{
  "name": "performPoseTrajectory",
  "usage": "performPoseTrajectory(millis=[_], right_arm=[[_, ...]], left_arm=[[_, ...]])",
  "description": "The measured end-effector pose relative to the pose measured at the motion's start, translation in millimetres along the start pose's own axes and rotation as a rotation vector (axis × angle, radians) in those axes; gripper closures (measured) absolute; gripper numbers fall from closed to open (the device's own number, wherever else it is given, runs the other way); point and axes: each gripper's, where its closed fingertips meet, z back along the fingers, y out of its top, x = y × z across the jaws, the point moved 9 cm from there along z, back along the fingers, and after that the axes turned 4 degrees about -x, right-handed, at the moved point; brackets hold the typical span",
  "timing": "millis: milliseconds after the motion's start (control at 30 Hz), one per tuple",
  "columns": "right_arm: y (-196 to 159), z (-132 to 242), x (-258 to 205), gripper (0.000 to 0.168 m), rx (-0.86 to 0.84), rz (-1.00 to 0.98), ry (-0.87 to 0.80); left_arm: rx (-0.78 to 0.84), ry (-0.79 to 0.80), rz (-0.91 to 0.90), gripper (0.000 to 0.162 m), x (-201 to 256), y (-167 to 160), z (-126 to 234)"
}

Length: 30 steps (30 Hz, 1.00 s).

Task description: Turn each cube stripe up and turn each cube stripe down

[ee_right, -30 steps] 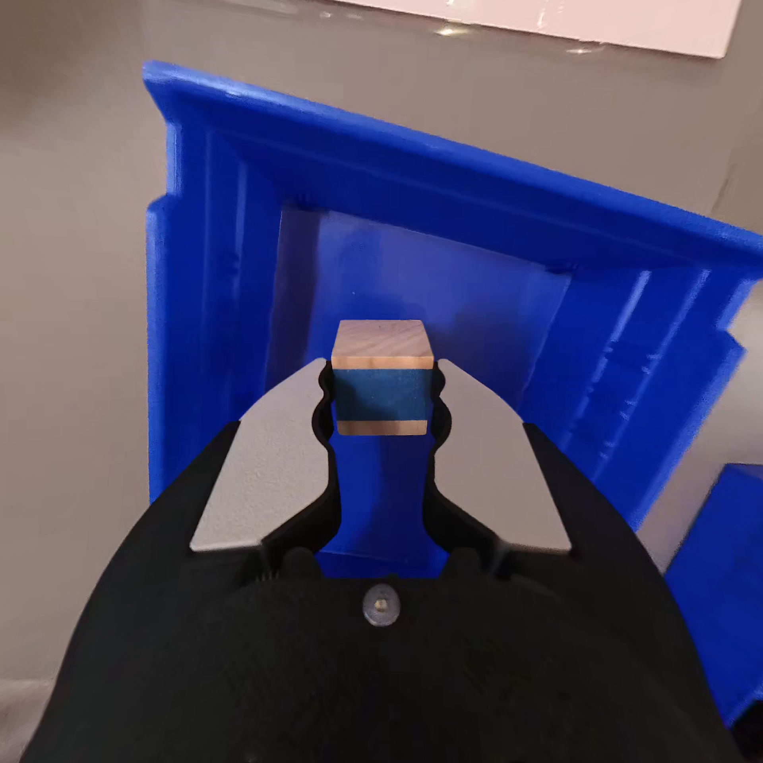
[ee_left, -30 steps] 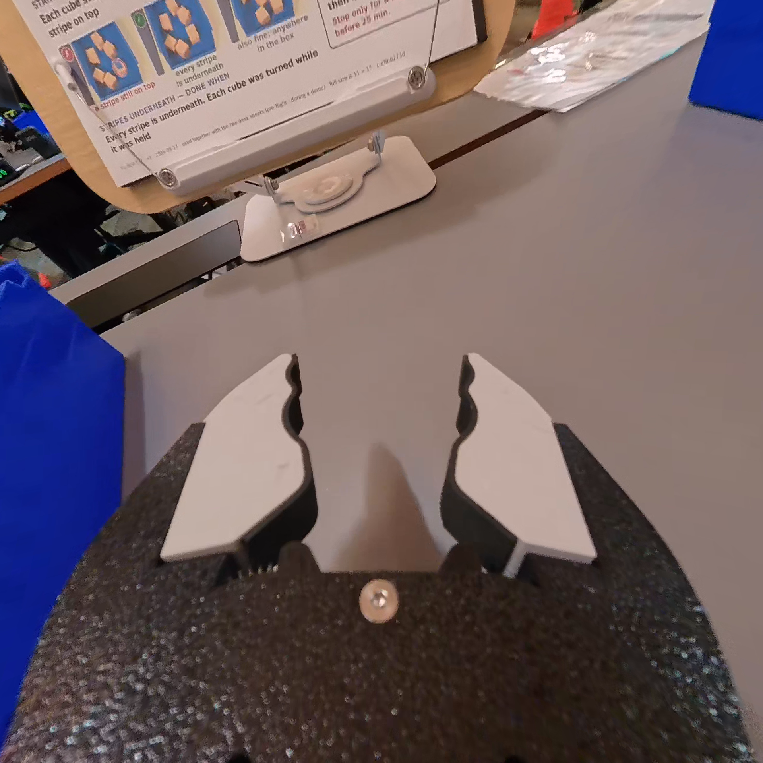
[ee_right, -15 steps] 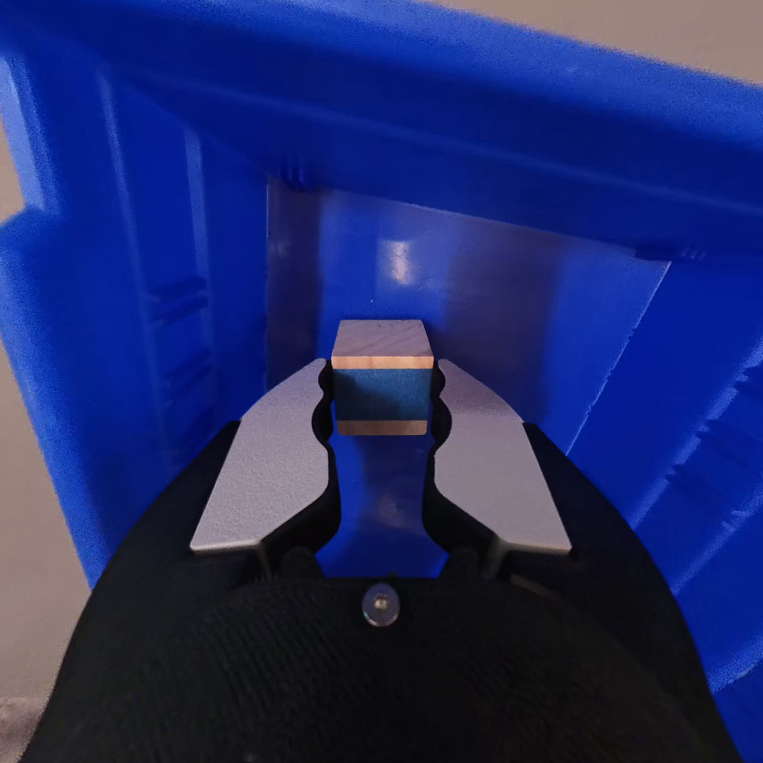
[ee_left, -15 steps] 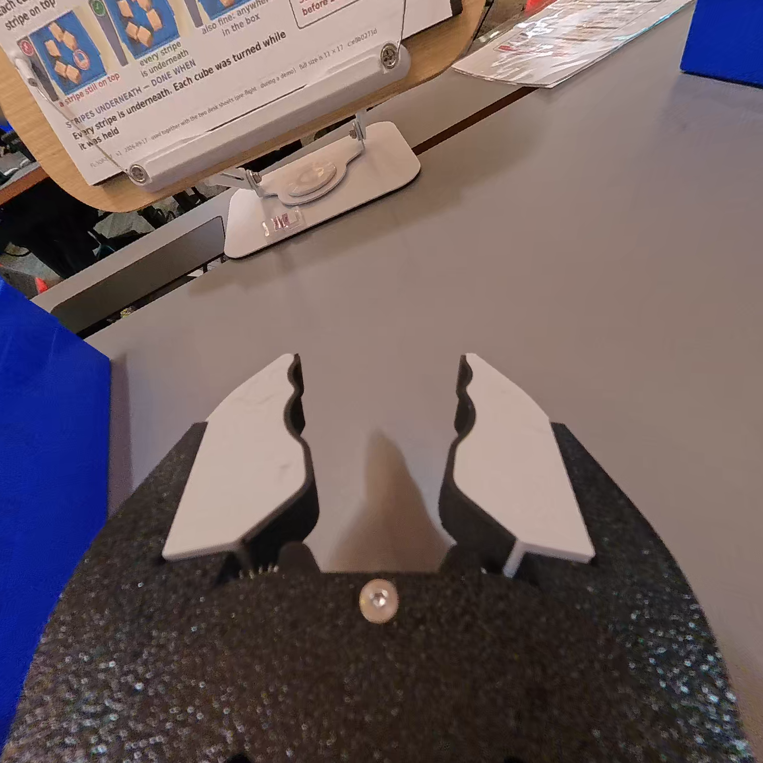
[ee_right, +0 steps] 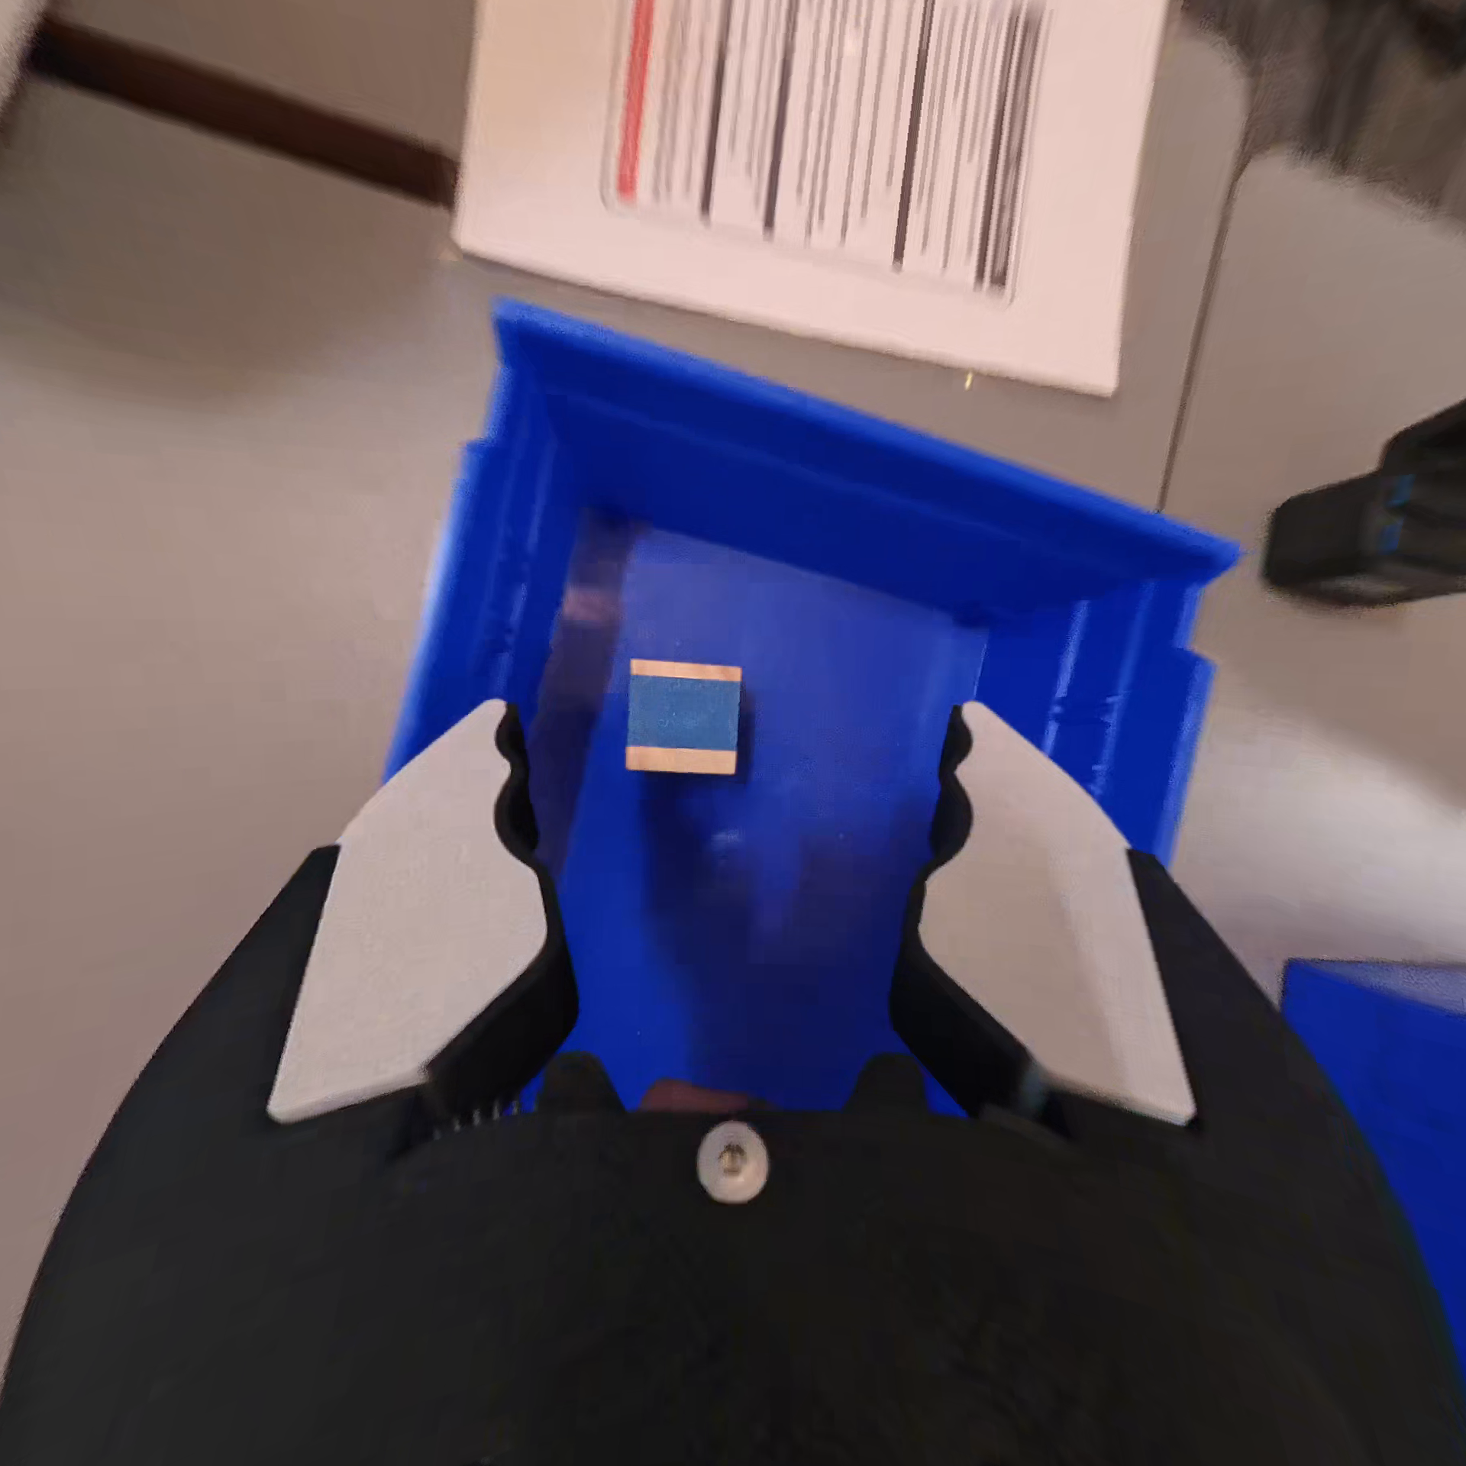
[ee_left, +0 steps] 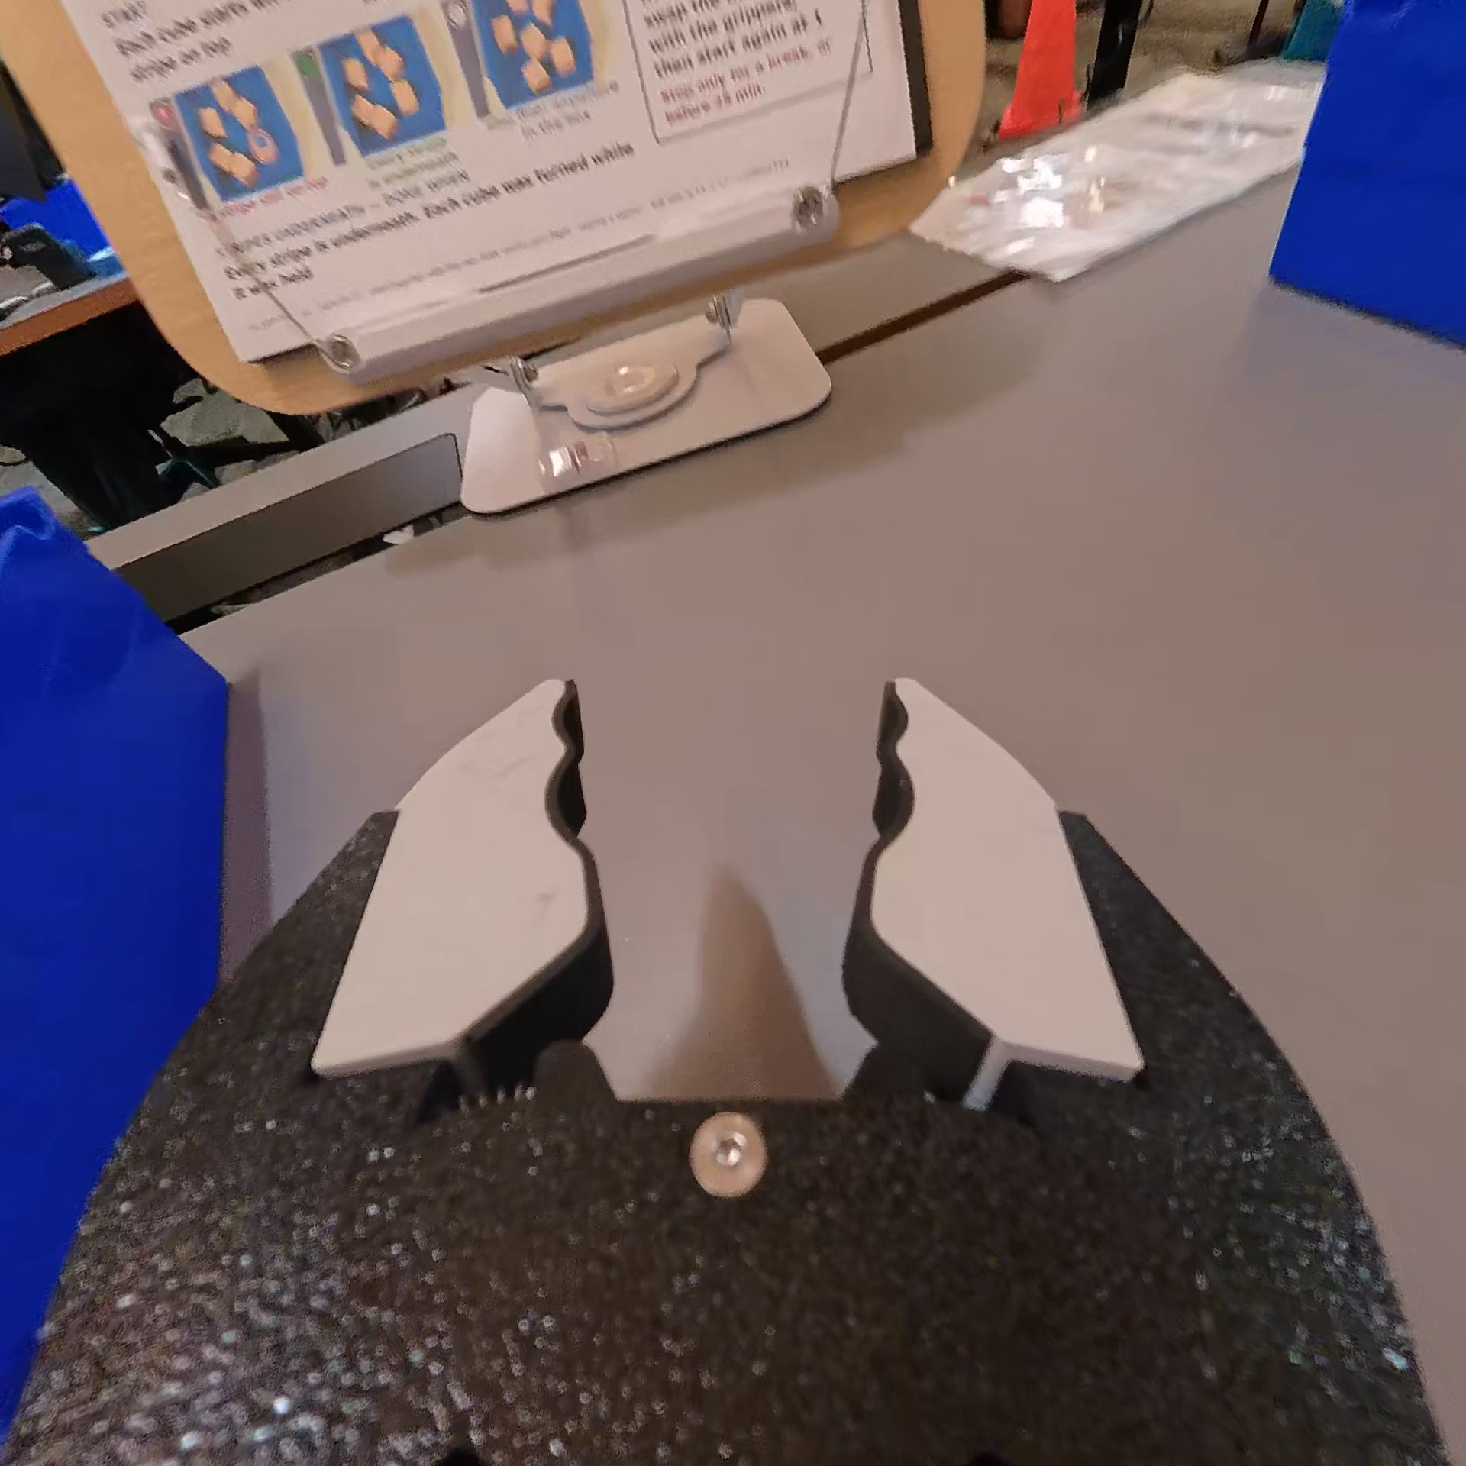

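Table (ee_left: 1071,603), grey and bare in the middle, fills most of what I see through my left camera, so I take it as my landmark. At its far edge stands a tan board with a printed sheet (ee_left: 508,166) on a silver stand (ee_left: 642,420). To the right of that stand, also along the far edge, lies a shiny plastic sleeve with papers (ee_left: 1111,182). A blue bin (ee_left: 87,833) sits at the table's left side, and the corner of another blue one (ee_left: 1380,174) shows at its far right. My left gripper (ee_left: 730,714) hangs over the bare tabletop, jaws spread with nothing between them.

Through my right camera I look down into a blue bin (ee_right: 833,468) that rests on the same table, with a white printed sheet (ee_right: 801,159) lying just beyond its far wall. A dark object (ee_right: 1364,523) lies on the table off the bin's right corner; it is too blurred for me to name. My right gripper (ee_right: 730,738) is above the bin, jaws wide apart and empty. The cube (ee_right: 685,717) sits on the bin floor, left of centre, clear of the walls and of both fingers. Its blue stripe faces up, with pale wood showing along the near and far edges.
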Motion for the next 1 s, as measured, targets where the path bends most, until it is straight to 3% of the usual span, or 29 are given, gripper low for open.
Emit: performPoseTrajectory(millis=[133,233,333,467,633,733,833,1000], right_arm=[[-23.3,60.2,-40.4,0.067,0.291,0.134,0.017],[-50.7,91.2,-89.9,0.069,0.530,0.202,0.149],[-80.7,99.4,-143.3,0.072,0.690,0.238,0.278],[-113.7,78.3,-209.3,0.077,0.837,0.271,0.376],[-130.6,41.3,-258.0,0.077,0.890,0.303,0.437],[-130.7,34.7,-269.5,0.079,0.955,0.315,0.475],[-132.7,29.7,-273.5,0.079,0.999,0.313,0.486],[-136.7,26.9,-274.7,0.080,1.029,0.311,0.505]], left_arm=[[0.053,-0.024,0.111,0.092,-17.8,6.6,9.3],[0.077,-0.028,0.164,0.092,-32.4,10.2,18.2],[0.125,-0.052,0.233,0.092,-51.8,21.3,41.8],[0.151,0.006,0.313,0.095,-107.3,38.7,78.4],[-0.104,0.201,0.317,0.090,-216.5,47.8,77.4],[-0.292,0.195,0.378,0.089,-272.1,44.1,53.1],[-0.492,0.096,0.497,0.087,-306.6,32.8,24.3],[-0.754,0.126,0.574,0.089,-338.1,7.6,-11.3]])
